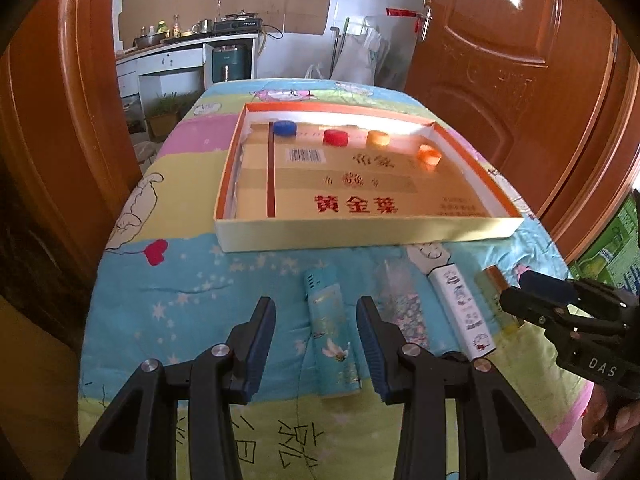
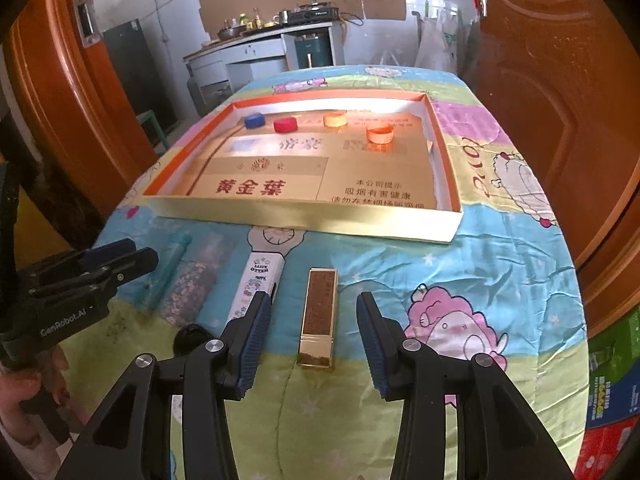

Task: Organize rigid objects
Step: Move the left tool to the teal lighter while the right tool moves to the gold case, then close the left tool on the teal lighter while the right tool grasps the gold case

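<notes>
both hand-held grippers stand open: the left hand-held gripper [image 1: 316, 344] straddles the teal lighter [image 1: 331, 332], the right hand-held gripper [image 2: 313, 340] the gold lighter [image 2: 319, 316], each on the counter before the tray [image 1: 368, 230]. best to lower squarely, centre each lighter, then close.

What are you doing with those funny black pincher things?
A person holds a gripper in each hand above a row of lighters on the cartoon blanket. The open left gripper lines up over the teal lighter, the open right gripper over the gold lighter. Neither is gripped yet. Four bottle caps already sit in the tray.
</notes>
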`<state>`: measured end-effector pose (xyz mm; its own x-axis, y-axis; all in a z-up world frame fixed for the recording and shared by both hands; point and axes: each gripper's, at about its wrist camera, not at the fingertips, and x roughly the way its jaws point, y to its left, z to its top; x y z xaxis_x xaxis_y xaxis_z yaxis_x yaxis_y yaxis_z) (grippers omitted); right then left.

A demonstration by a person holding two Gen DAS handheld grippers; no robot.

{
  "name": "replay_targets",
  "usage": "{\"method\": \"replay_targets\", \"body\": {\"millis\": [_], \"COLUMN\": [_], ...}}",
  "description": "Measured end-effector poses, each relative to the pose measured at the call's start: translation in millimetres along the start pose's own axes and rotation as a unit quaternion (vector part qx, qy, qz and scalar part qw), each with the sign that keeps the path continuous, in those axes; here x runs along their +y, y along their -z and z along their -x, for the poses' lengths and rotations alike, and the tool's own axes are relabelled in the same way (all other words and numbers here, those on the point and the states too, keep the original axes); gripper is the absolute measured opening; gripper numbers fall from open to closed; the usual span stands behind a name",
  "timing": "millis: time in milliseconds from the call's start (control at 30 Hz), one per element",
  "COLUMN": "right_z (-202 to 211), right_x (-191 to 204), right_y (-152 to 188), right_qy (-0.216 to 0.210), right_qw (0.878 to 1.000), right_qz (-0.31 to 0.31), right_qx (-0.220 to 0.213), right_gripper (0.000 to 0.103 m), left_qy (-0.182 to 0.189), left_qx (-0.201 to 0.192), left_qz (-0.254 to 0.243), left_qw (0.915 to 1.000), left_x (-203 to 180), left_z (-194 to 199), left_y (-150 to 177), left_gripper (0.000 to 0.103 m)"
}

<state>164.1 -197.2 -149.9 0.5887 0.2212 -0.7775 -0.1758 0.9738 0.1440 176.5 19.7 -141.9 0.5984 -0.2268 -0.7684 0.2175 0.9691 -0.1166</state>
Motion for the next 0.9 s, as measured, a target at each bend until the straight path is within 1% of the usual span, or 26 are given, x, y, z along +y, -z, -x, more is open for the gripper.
{"method": "replay_targets", "body": {"millis": [133,267,300,333,400,467,500,567,600,633,733,900], "right_z": [-11.5,-18.0,-19.6,-20.7,-21.5,-21.1,-20.9,-19.7,-18.9,-17.9,-15.0,-6.1], "right_x": [4.5,8.2,8.4,9.2,8.7,8.7,8.6,7.3,6.2,5.3,3.3,-0.1], "right_y": [1.9,5.6,6.2,7.6,8.9,10.2,10.9,11.7,12.4,13.1,14.4,13.4], "right_qy": [0.017,0.027,0.031,0.033,0.036,0.04,0.044,0.044,0.042,0.04,0.034,0.019], "right_qw": [1.0,0.999,0.999,0.999,0.999,0.999,0.999,0.999,0.999,0.999,0.999,1.0], "right_qz": [0.012,0.02,0.02,0.02,0.022,0.025,0.025,0.022,0.02,0.019,0.018,0.007], "right_qx": [0.006,0.009,0.011,0.012,0.012,0.011,0.01,0.009,0.008,0.008,0.004,-0.007], "right_gripper": [0.046,0.046,0.043,0.036,0.034,0.028,0.021,0.019,0.018,0.018,0.018,0.018], "left_qy": [-0.006,0.0,-0.003,-0.008,-0.019,-0.025,-0.024,-0.024,-0.028,-0.026,-0.011,0.005], "left_qx": [0.006,0.006,0.012,0.013,0.01,0.007,0.005,-0.001,-0.002,-0.003,-0.005,-0.015], "left_qz": [-0.006,-0.013,-0.018,-0.024,-0.04,-0.042,-0.037,-0.022,-0.021,-0.021,-0.004,0.007], "left_qw": [0.9999,0.9999,0.9998,0.9996,0.999,0.9988,0.999,0.9995,0.9994,0.9995,0.9999,0.9999], "left_x": [0.0,-4.8,-7.2,-9.7,-15.2,-16.9,-15.7,-12.8,-12.5,-11.7,-6.6,-2.5], "left_z": [-9.1,-13.8,-16.6,-18.1,-17.9,-17.6,-17.2,-16.1,-15.9,-15.4,-13.9,-8.1], "left_y": [3.4,7.1,8.3,9.7,12.1,12.9,13.0,13.4,13.6,13.8,13.5,14.6], "left_gripper": [0.042,0.042,0.042,0.042,0.042,0.042,0.042,0.038,0.029,0.022,0.022,0.022]}}
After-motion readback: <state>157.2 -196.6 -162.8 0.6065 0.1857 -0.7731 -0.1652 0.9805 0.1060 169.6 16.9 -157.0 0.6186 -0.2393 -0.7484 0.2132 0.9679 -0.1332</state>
